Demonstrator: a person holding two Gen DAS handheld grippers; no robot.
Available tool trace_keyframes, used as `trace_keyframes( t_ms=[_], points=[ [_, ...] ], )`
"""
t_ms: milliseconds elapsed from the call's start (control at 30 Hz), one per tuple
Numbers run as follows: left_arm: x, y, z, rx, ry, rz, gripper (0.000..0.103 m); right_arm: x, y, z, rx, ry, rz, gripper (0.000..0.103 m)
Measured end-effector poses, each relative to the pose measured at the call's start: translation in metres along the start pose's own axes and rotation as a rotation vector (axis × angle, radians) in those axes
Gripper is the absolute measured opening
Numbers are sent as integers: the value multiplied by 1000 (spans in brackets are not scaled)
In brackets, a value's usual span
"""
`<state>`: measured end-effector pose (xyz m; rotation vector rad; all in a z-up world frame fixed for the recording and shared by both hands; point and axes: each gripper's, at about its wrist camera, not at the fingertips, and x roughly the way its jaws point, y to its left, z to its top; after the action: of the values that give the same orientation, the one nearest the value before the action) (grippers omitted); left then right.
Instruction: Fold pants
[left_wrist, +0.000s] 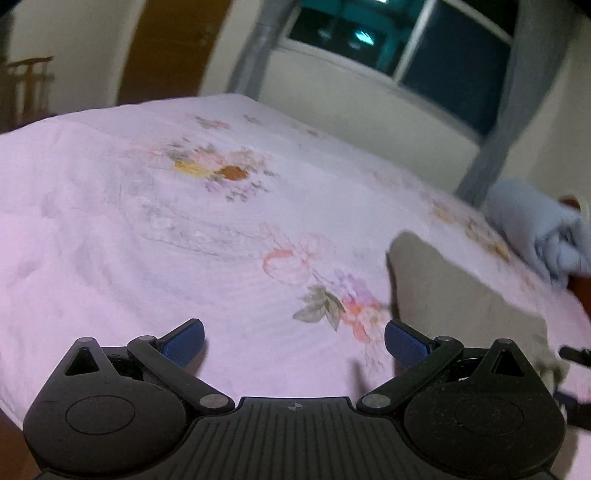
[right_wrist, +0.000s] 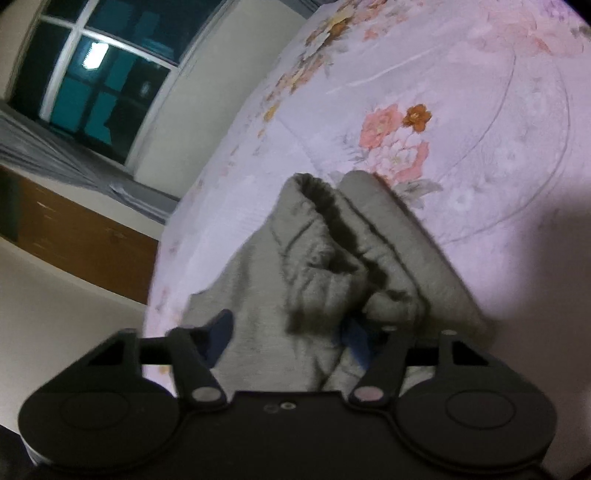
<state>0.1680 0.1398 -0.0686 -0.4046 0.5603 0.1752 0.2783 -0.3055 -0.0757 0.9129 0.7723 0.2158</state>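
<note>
Here the left gripper (left_wrist: 294, 341) is spread wide with nothing between its blue pads (left_wrist: 184, 341), hovering above the bed (left_wrist: 110, 221) near its front edge. Right gripper (right_wrist: 290, 332) is also apart, wide, with grey pants (right_wrist: 332, 266) fabric lying between the fingers; left pad (right_wrist: 221, 326) sits clear against the cloth edge, right pad partly buried under a fold, so fabric is in the gap but not pinched. Pants lie bunched on the bed in front of the right gripper, waistband opening facing away, dark inside showing along the fold. In the left view the pants (left_wrist: 461, 291) lie to the right of the left gripper, near the bed's right side, flat grey slab. Bed has a pink floral sheet (right_wrist: 461, 92). Light blue cloth bundle (left_wrist: 539, 229) sits at the far right bed edge, apart from the pants. Window (left_wrist: 406, 37) with dark panes behind, grey curtain (left_wrist: 509, 110) beside it, brown door (left_wrist: 166, 48) at left. Frames blurry.
</note>
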Motion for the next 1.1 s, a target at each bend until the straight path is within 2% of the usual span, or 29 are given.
trace_keyframes(
  t_ms=[33,67,100,167,233,300,500,567,600,667,700,733,767,833,900,967,1033,1100],
  points=[
    [1,-3,1,32,22,-10,103,1,-1,1,-7,3,0,45],
    [1,-7,1,69,37,-14,103,2,-2,2,-17,5,-16,28],
    [-1,-11,-1,105,43,-19,103,2,-5,3,-13,8,-28,18],
    [-5,-18,-6,161,42,-36,103,-5,-12,5,19,0,22,12],
    [-9,-22,-10,184,34,-62,103,-18,-7,5,10,-39,103,11],
    [-12,-27,-11,204,27,-81,103,-29,-1,4,-6,-53,136,11],
    [-14,-37,-13,264,51,-113,103,-47,-21,-11,48,-114,138,7],
    [-14,-35,-13,256,66,-111,103,-44,-29,-16,45,-110,97,7],
    [-13,-35,-13,252,76,-109,103,-35,-42,-17,85,-82,69,7],
    [-13,-35,-13,264,93,-111,103,-32,-60,-15,187,-64,103,10],
    [-14,-35,-15,278,95,-108,103,-40,-58,-15,186,-99,106,14],
    [-16,-36,-16,294,97,-104,103,-50,-53,-14,164,-138,83,25],
    [-17,-36,-17,302,99,-105,103,-58,-50,-13,154,-154,72,48],
    [-18,-35,-18,297,99,-110,103,-64,-46,-12,152,-159,81,84],
    [-17,-36,-18,291,101,-111,103,-61,-43,-12,128,-143,81,78],
    [-17,-37,-18,292,103,-110,103,-51,-44,-11,157,-94,55,71],
    [-18,-35,-18,288,98,-111,103,-43,-43,-14,181,-68,67,70],
    [-18,-33,-18,276,97,-108,103,-34,-39,-17,186,-35,31,69]
  ],
)
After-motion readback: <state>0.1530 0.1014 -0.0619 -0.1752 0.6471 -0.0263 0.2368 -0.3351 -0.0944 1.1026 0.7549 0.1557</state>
